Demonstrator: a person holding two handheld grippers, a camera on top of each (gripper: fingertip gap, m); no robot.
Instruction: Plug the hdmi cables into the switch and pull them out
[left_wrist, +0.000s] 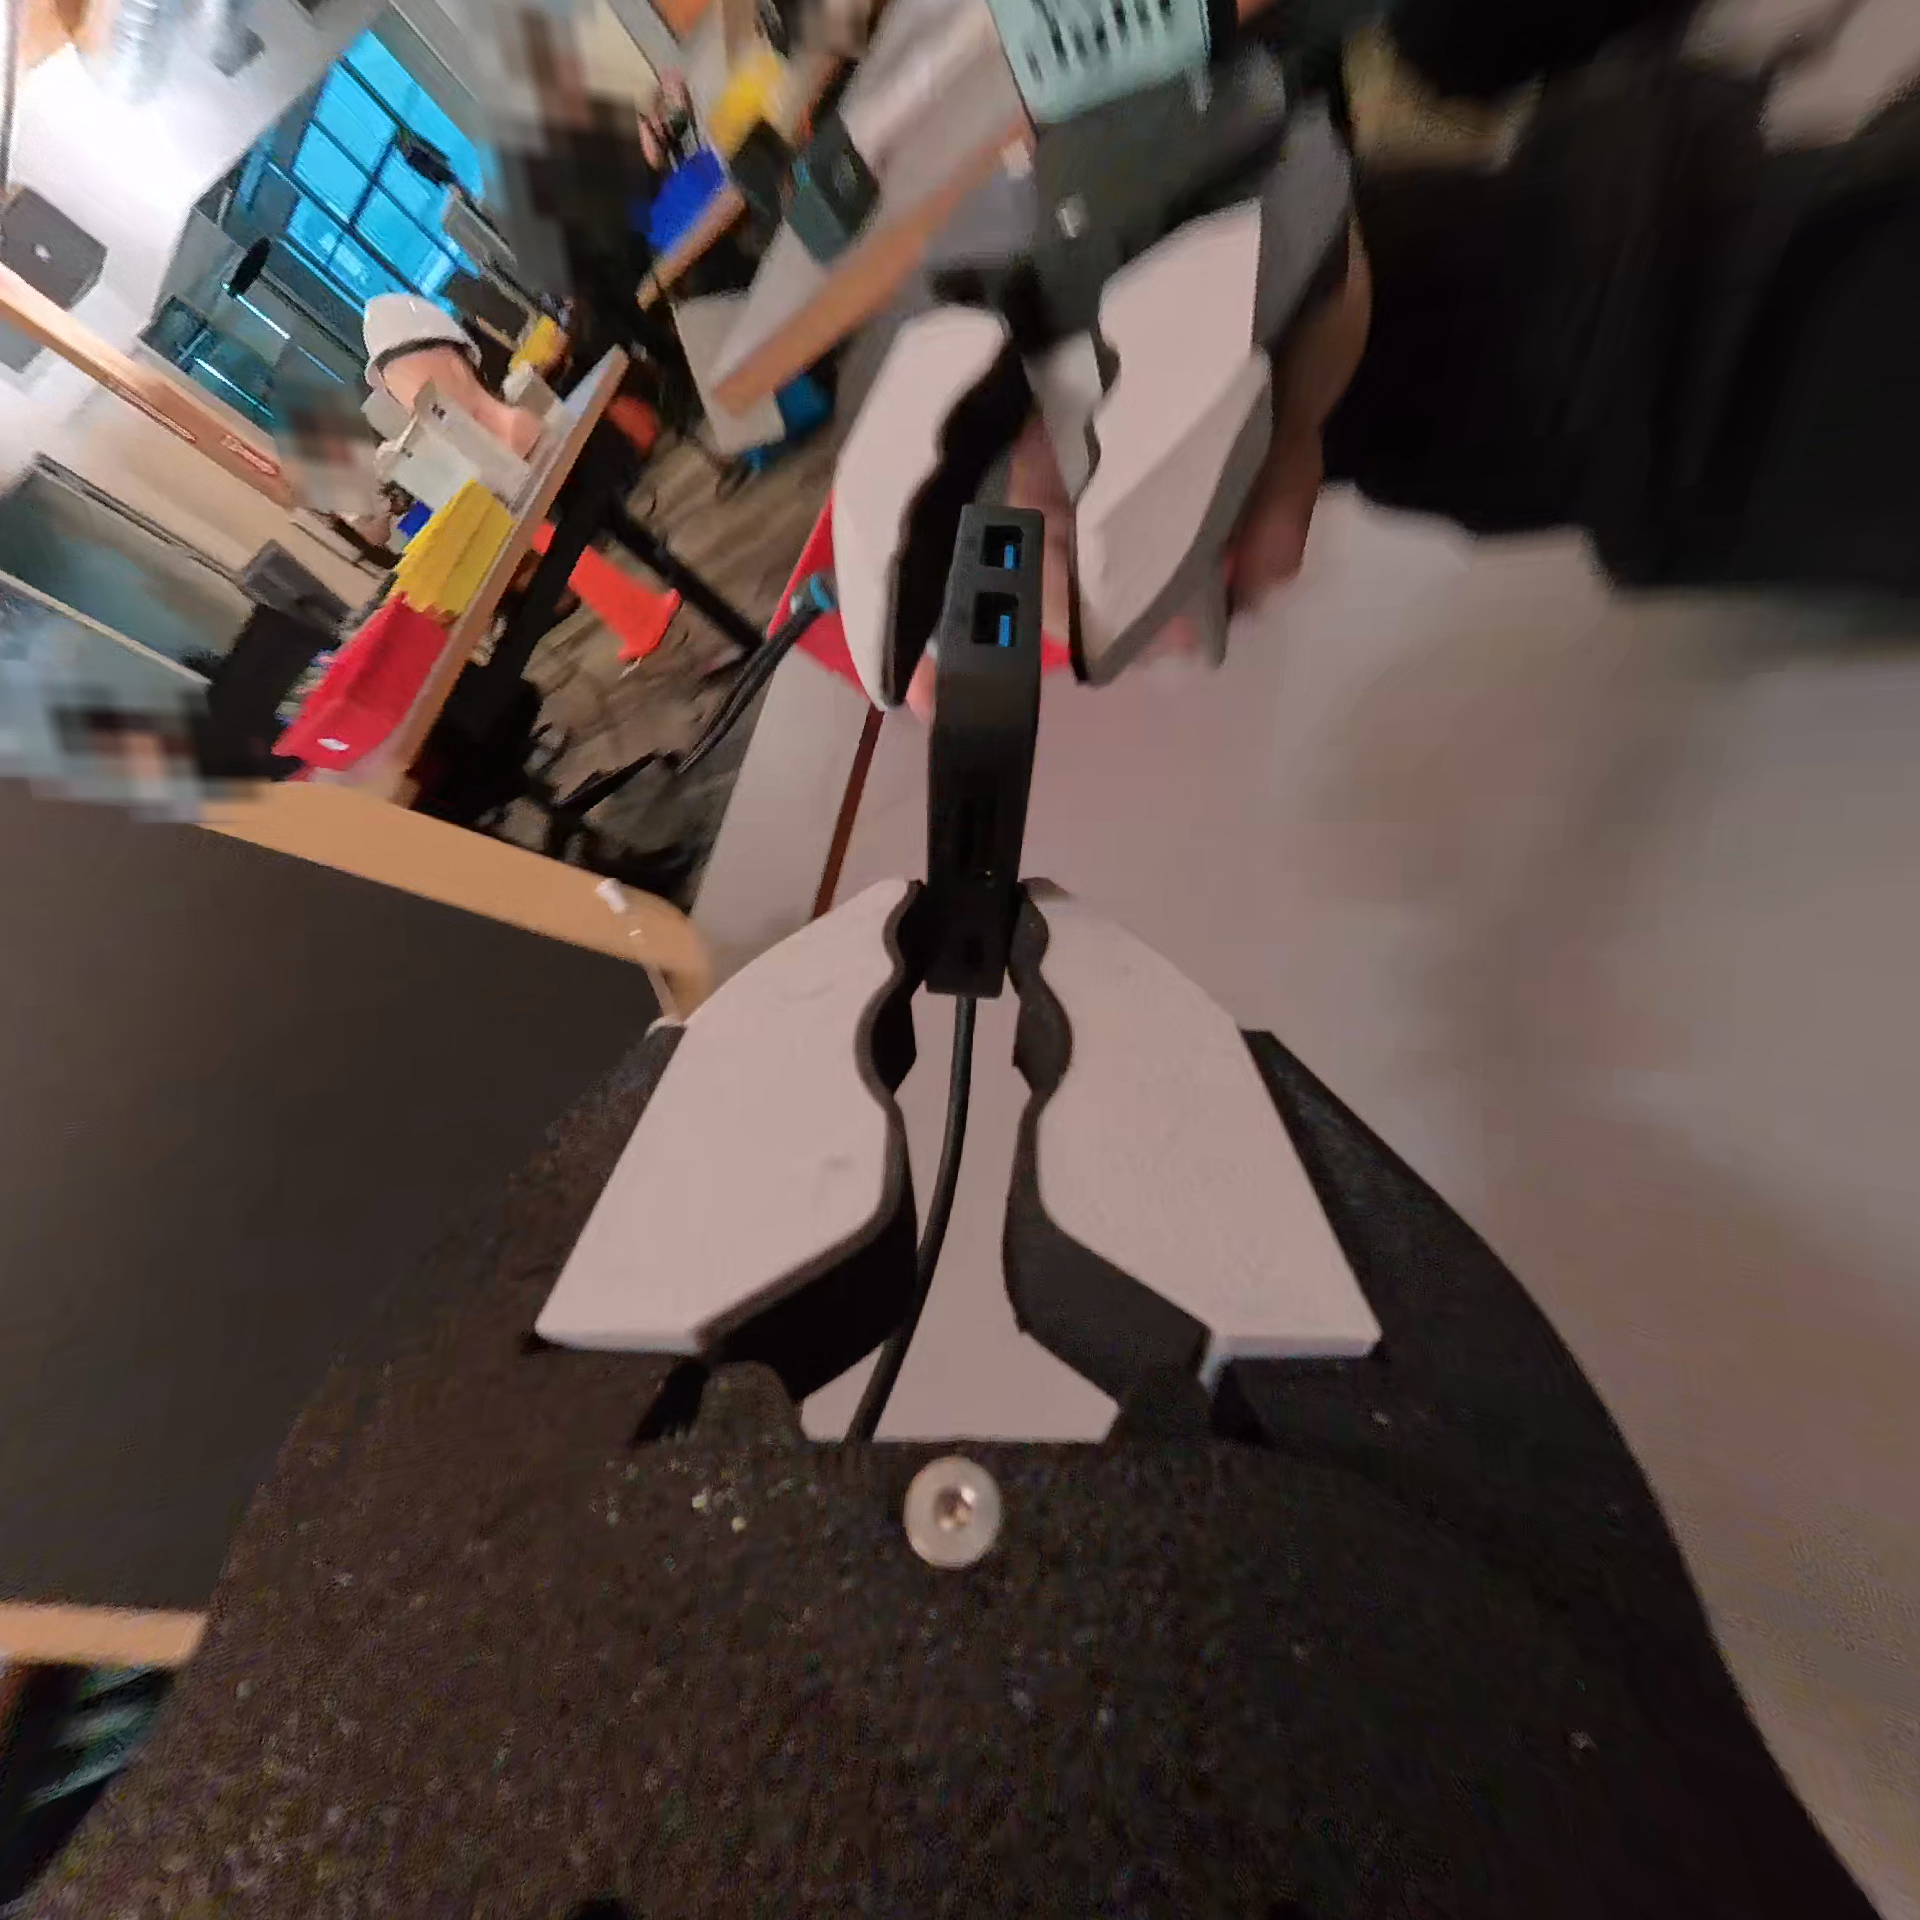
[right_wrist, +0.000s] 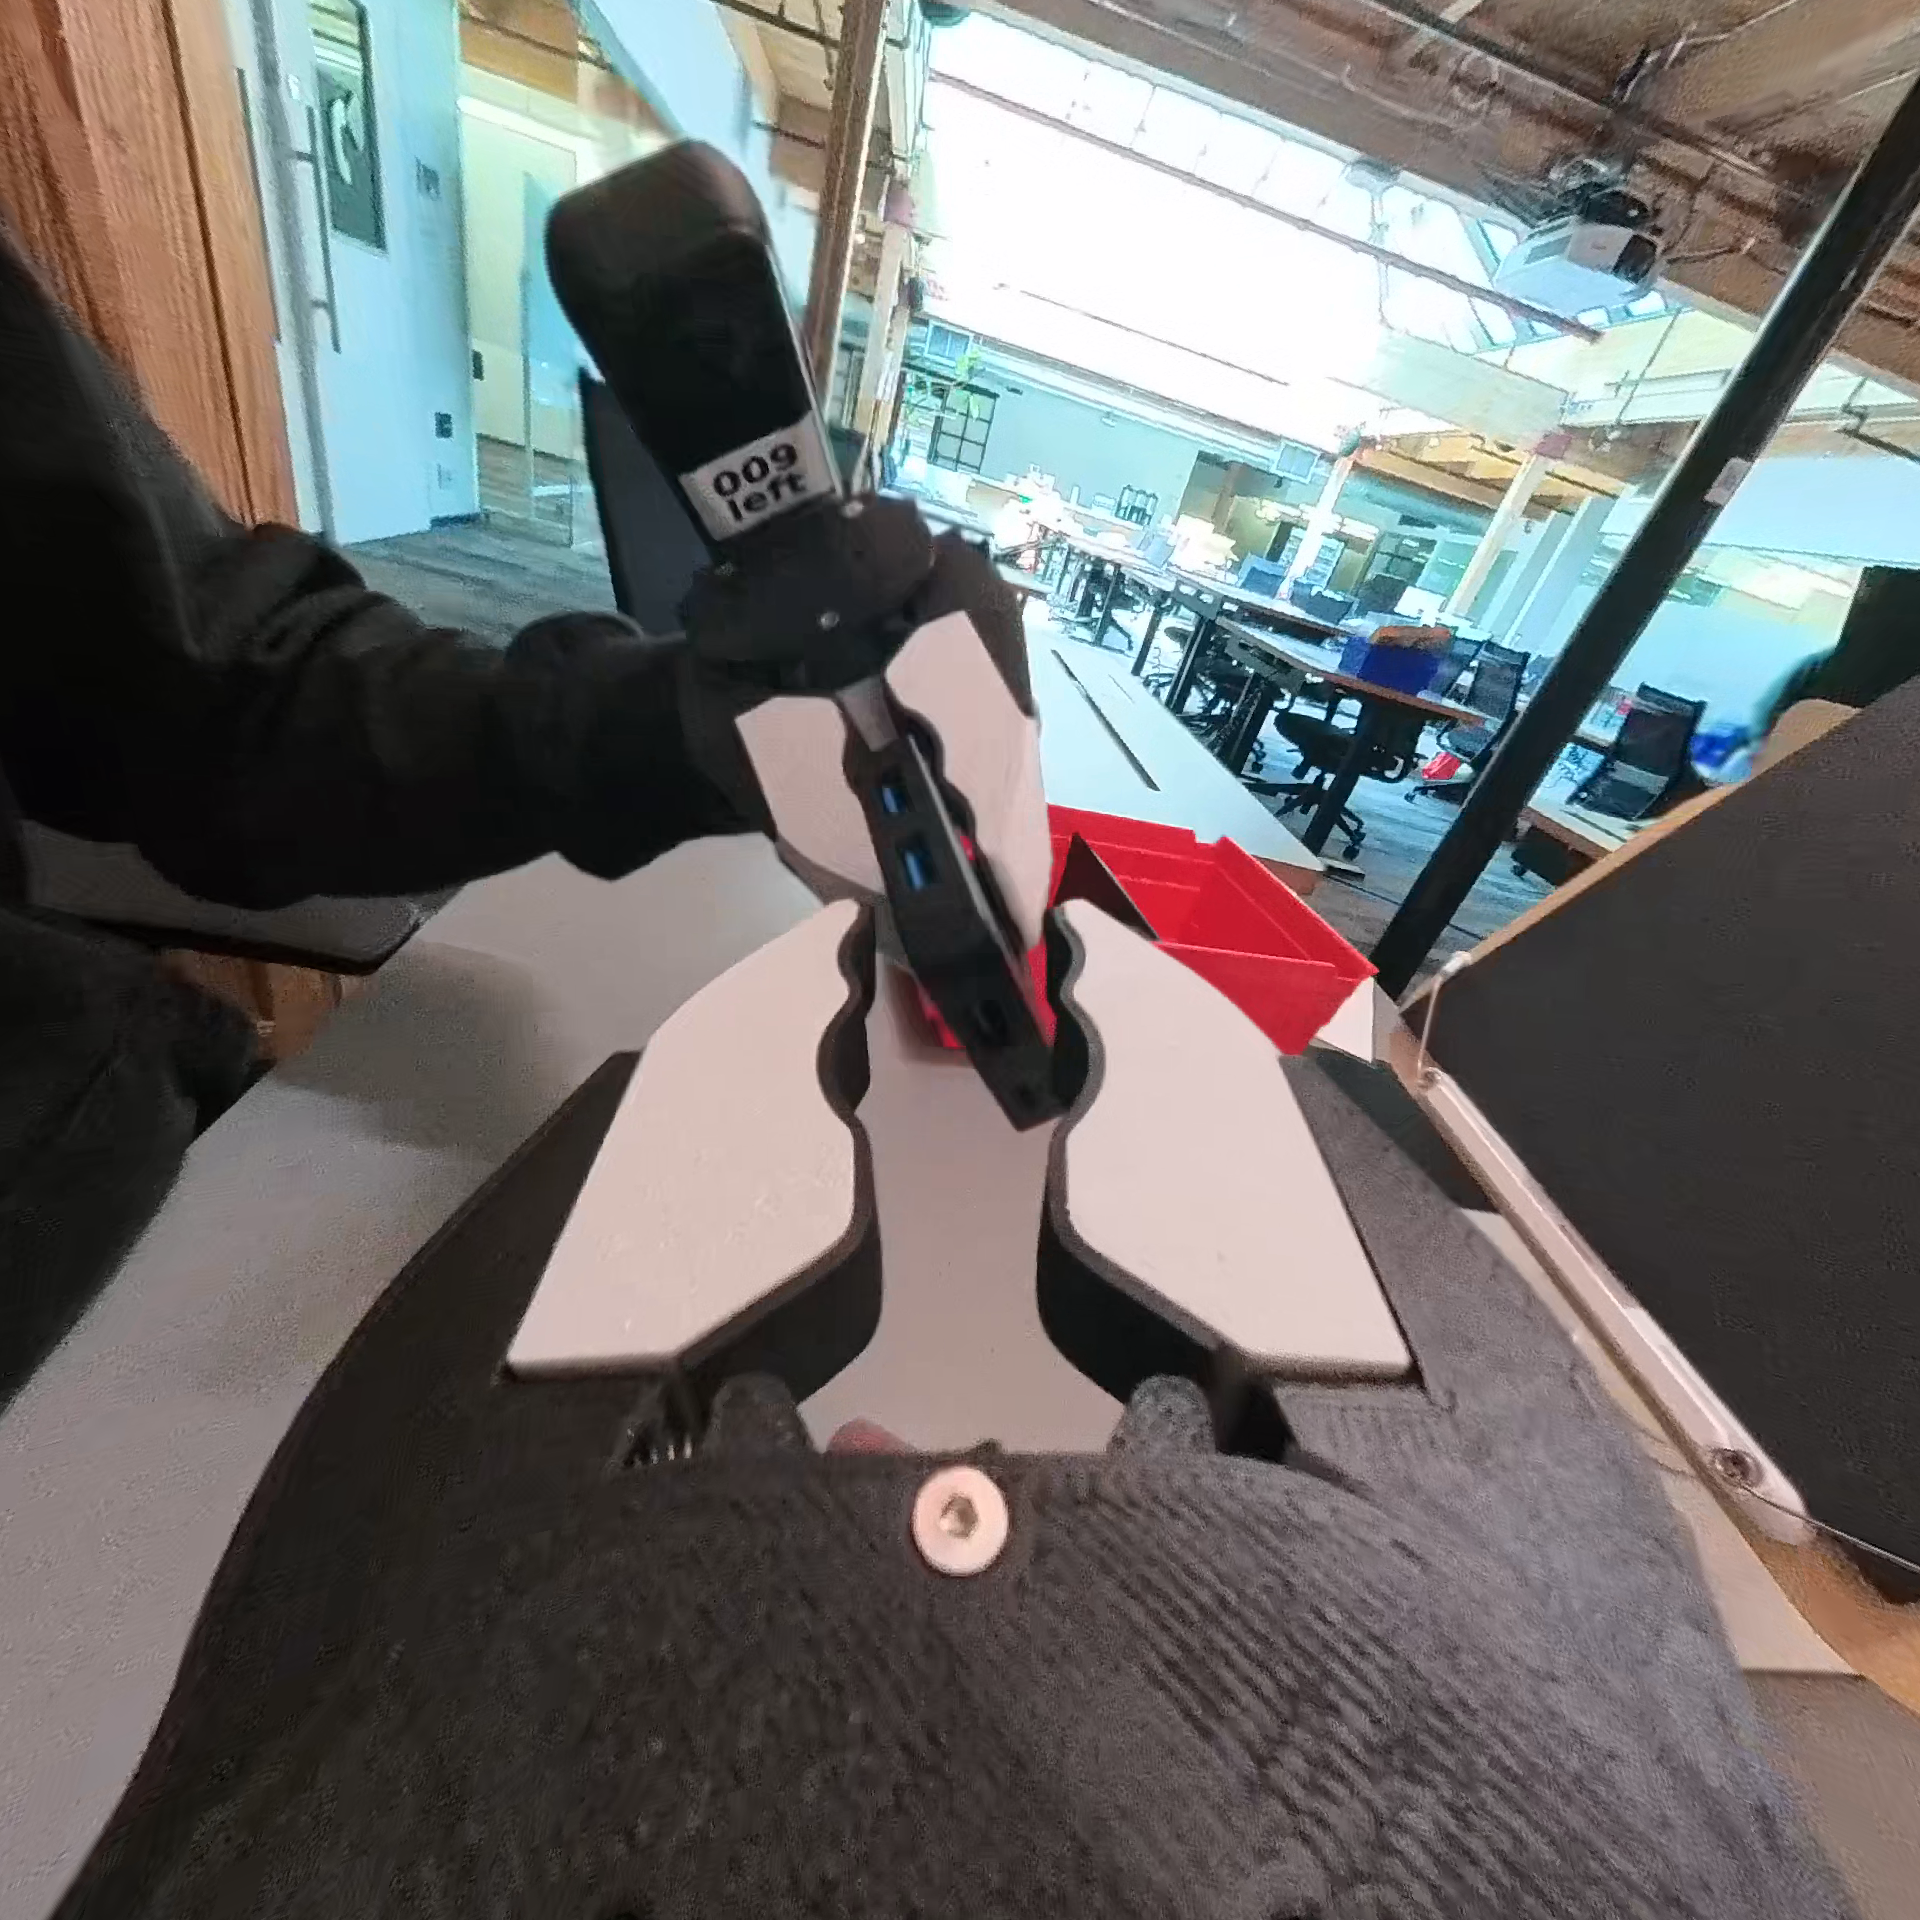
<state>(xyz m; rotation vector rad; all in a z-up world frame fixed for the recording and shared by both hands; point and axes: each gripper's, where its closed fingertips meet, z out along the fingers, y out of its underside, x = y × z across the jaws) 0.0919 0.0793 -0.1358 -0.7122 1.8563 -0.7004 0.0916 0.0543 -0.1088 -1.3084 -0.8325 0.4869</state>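
A red bin (right_wrist: 1236, 914) sits on the white table (right_wrist: 312, 1195), beside a black panel (right_wrist: 1704, 1091). A black pole (right_wrist: 1621, 582) rises behind the bin. Farther off stand desks (right_wrist: 1340, 665) and office chairs (right_wrist: 1642, 748). In the left wrist view, an orange cone (left_wrist: 634, 613) stands on the floor near yellow bins (left_wrist: 457, 551).

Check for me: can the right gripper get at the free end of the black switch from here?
Probably yes. The right gripper is open with the switch end already between its fingers, against one of them; the left gripper clamps the cable end, so nothing blocks it.
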